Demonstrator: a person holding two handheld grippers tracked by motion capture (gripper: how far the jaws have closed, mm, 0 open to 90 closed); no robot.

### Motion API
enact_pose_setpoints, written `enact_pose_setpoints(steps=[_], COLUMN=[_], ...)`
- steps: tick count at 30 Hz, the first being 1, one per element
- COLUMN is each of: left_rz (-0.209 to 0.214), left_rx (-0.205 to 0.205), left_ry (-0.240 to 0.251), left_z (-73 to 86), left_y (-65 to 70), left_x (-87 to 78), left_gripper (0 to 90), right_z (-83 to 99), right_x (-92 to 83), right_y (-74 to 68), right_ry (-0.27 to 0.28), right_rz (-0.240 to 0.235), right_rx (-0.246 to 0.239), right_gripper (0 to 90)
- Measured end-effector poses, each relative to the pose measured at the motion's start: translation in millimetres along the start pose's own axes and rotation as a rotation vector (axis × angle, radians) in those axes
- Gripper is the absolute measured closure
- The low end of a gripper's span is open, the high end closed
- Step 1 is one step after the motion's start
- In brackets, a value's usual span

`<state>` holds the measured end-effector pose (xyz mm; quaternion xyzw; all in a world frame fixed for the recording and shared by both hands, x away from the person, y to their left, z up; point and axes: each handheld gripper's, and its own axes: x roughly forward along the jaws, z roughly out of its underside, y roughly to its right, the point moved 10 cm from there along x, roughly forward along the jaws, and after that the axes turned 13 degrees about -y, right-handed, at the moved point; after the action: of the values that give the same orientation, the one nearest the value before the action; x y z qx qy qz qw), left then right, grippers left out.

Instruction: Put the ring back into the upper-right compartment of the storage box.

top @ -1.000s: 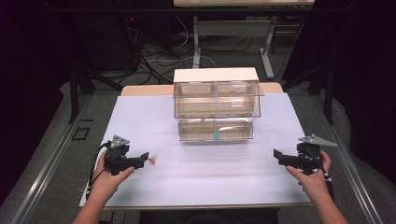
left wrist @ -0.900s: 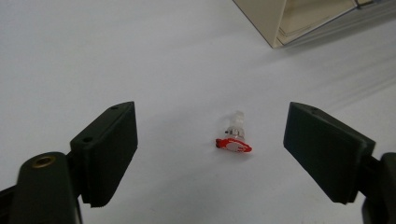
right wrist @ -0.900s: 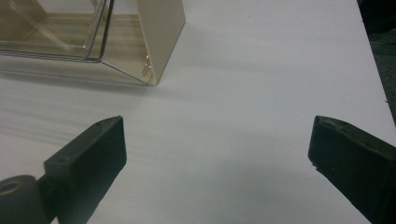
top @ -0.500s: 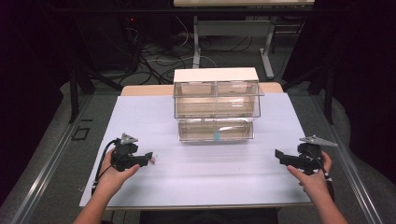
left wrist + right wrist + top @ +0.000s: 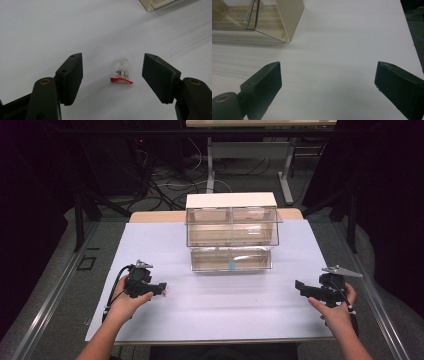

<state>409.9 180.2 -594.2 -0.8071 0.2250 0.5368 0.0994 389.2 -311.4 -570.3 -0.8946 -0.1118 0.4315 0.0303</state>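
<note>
A tiny clear bulb with a red base [image 5: 122,73] lies on the white mat [image 5: 225,310]. In the left gripper view it sits between the two black jaws of my left gripper [image 5: 113,66], and neither pad touches it. Those jaws have just been closing around it and stand partly open. In the high view my left gripper [image 5: 161,287] rests low at the mat's left, its tips at the bulb [image 5: 165,290]. At the right edge of the mat my right gripper [image 5: 300,287] is held wide open, and the right gripper view shows bare mat between its jaws [image 5: 327,75].
A clear plastic drawer cabinet [image 5: 231,220] with a cream top stands at the back middle of the mat. Its bottom drawer [image 5: 220,261] is pulled out and holds a small blue item [image 5: 233,266]. A corner of the cabinet [image 5: 289,15] shows in the right gripper view.
My left hand has slid to the right across the mat, bringing the gripper's tips up to the small bulb. The right hand has stayed where it was.
</note>
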Motion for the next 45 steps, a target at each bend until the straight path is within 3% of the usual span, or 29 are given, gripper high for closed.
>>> enact_pose_setpoints(steps=[6, 15, 21, 36, 45], left_rz=[0.018, 0.044, 0.054, 0.004, -0.010], left_rx=[-0.003, -0.002, 0.028, 0.116, 0.135], left_ry=[-0.039, -0.081, -0.115, -0.128, -0.132], left_z=[0.4, 4.1, 9.4, 13.1, 14.6], left_y=[0.1, 1.8, 2.8, 2.1, 0.8], left_x=[4.3, 16.1, 23.6, 32.5, 32.1], left_gripper=[38.7, 39.2, 39.2, 42.8, 47.8], right_z=[0.8, 1.8, 2.4, 2.4, 3.0], right_x=[0.4, 2.1, 2.9, 3.6, 4.3], right_y=[-1.6, -1.9, -1.5, 0.1, -1.6], right_ry=[-0.007, -0.016, -0.020, -0.020, -0.025], right_rz=[-0.019, -0.025, -0.024, -0.020, -0.029], right_rx=[0.016, 0.018, 0.024, 0.018, 0.025], right_gripper=[7.1, 7.1, 7.5, 7.7, 8.0])
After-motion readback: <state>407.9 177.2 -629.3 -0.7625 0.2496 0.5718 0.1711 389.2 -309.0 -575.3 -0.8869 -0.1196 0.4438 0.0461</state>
